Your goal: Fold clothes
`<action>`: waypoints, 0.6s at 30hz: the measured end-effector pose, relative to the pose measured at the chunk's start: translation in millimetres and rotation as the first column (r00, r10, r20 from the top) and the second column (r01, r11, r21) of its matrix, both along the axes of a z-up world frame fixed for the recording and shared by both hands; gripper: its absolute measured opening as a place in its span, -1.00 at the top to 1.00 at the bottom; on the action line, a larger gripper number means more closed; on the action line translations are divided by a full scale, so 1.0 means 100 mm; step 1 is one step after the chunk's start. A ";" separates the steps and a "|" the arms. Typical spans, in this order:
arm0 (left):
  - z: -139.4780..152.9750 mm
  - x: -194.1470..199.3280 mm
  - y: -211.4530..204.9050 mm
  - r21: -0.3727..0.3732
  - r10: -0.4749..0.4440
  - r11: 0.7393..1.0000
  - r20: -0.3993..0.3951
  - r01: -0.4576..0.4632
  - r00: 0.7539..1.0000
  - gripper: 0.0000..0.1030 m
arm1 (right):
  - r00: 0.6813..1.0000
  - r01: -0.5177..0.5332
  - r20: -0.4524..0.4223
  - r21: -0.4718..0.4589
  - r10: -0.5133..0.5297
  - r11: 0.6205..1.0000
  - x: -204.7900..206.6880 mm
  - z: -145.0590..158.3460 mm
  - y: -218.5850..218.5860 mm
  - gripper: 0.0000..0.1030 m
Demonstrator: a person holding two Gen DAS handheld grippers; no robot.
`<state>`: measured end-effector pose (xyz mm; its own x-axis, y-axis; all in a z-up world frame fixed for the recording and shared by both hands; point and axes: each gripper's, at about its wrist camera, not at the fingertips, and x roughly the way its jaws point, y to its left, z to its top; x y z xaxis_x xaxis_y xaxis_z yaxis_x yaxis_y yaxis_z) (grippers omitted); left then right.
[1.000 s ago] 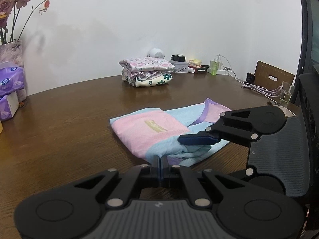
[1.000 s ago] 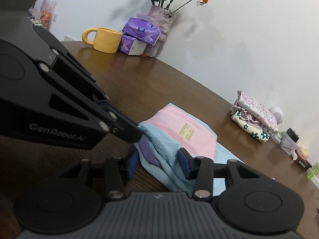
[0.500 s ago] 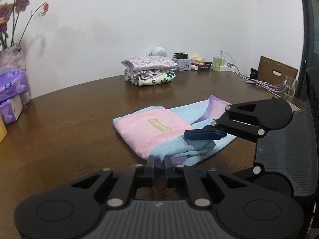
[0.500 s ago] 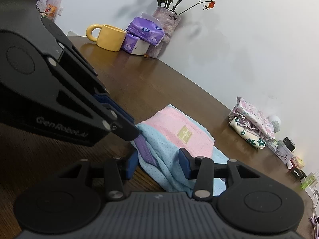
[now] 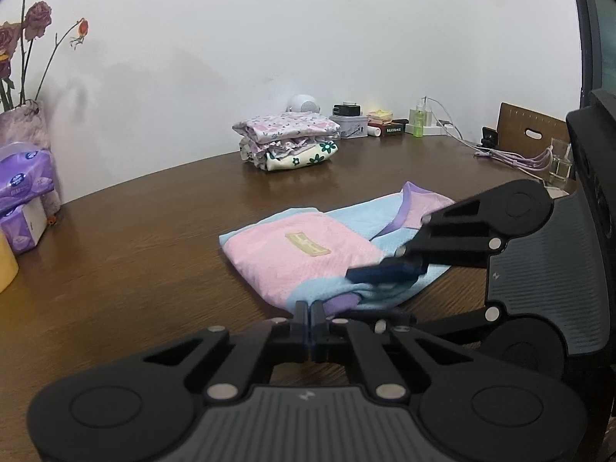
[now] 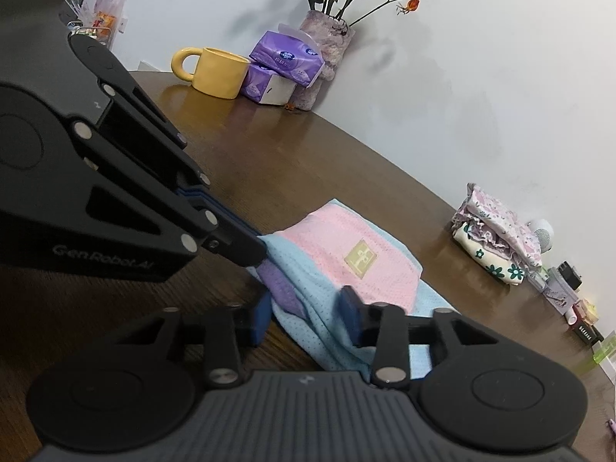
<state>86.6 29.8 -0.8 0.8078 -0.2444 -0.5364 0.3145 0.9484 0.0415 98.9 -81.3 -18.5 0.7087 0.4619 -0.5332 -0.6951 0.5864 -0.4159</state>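
A folded pink and light-blue garment (image 5: 300, 254) with purple trim lies on the brown table (image 5: 134, 250); in the right wrist view the garment (image 6: 346, 246) shows a yellow label on top. My left gripper (image 5: 310, 313) is shut at the garment's near corner and seems to pinch the light-blue edge; from the right wrist view the left gripper (image 6: 252, 250) meets that corner. My right gripper (image 6: 306, 319) is open, one blue pad on each side of the bunched blue and purple edge. From the left, the right gripper (image 5: 379, 292) straddles the garment's near right edge.
A stack of folded floral clothes (image 5: 287, 144) sits near the wall. A yellow mug (image 6: 219, 71), purple tissue packs (image 6: 283, 61) and a vase of dried roses (image 6: 327, 42) stand at the far left. Small bottles, boxes and cables (image 5: 385, 123) line the back right; a mesh chair (image 5: 546, 288) is close by.
My left gripper's fingers stood slightly apart half a second ago and are shut together again now. The right gripper stays open around the garment's edge; both views have shifted a little.
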 end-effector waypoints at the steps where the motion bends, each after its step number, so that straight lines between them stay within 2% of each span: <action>1: 0.00 0.00 0.00 -0.003 -0.001 1.000 -0.001 0.001 1.000 1.00 | 1.000 -0.001 -0.004 0.002 0.001 1.000 0.00 0.00 0.00 0.63; 4: 0.02 0.01 0.05 -0.053 0.021 0.998 -0.018 -0.021 1.000 0.95 | 1.000 0.000 -0.020 0.020 0.001 1.000 0.02 0.01 -0.01 0.79; 5: 0.03 0.01 0.11 -0.102 0.041 0.994 -0.039 -0.045 0.998 0.84 | 1.000 0.004 -0.028 0.029 -0.004 1.000 0.03 0.02 -0.02 0.82; 6: 0.04 0.02 0.17 -0.150 0.061 0.986 -0.060 -0.070 0.996 0.56 | 0.999 0.007 -0.036 0.038 -0.006 0.999 0.04 0.03 -0.03 0.82; 7: 0.05 0.02 0.23 -0.197 0.080 0.976 -0.081 -0.094 0.994 0.15 | 0.999 0.010 -0.044 0.048 -0.008 0.999 0.05 0.03 -0.04 0.84; 8: 0.05 0.03 0.29 -0.241 0.096 0.963 -0.093 -0.116 0.991 0.01 | 0.999 0.013 -0.050 0.060 -0.010 0.998 0.06 0.04 -0.06 0.84; 10: 0.05 0.05 0.40 -0.337 0.124 0.928 -0.131 -0.162 0.984 -0.24 | 0.998 0.019 -0.062 0.083 -0.014 0.996 0.08 0.06 -0.09 0.85; 12: 0.02 0.12 0.48 -0.440 0.126 0.875 -0.190 -0.199 0.974 -0.38 | 0.997 0.024 -0.071 0.109 -0.017 0.994 0.10 0.07 -0.11 0.85; 15: -0.09 0.27 0.59 -0.585 0.116 0.764 -0.291 -0.272 0.950 -0.43 | 0.997 0.027 -0.076 0.141 -0.016 0.990 0.09 0.09 -0.14 0.85; 18: -0.15 0.37 0.54 -0.595 0.136 0.743 -0.315 -0.307 0.939 -0.39 | 0.997 0.029 -0.079 0.164 -0.016 0.986 0.09 0.10 -0.17 0.85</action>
<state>123.4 83.5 -15.7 0.7520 -0.4234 -0.5052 0.0107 0.7742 -0.6328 107.6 -98.6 -8.6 0.6794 0.5326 -0.5048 -0.7075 0.6581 -0.2578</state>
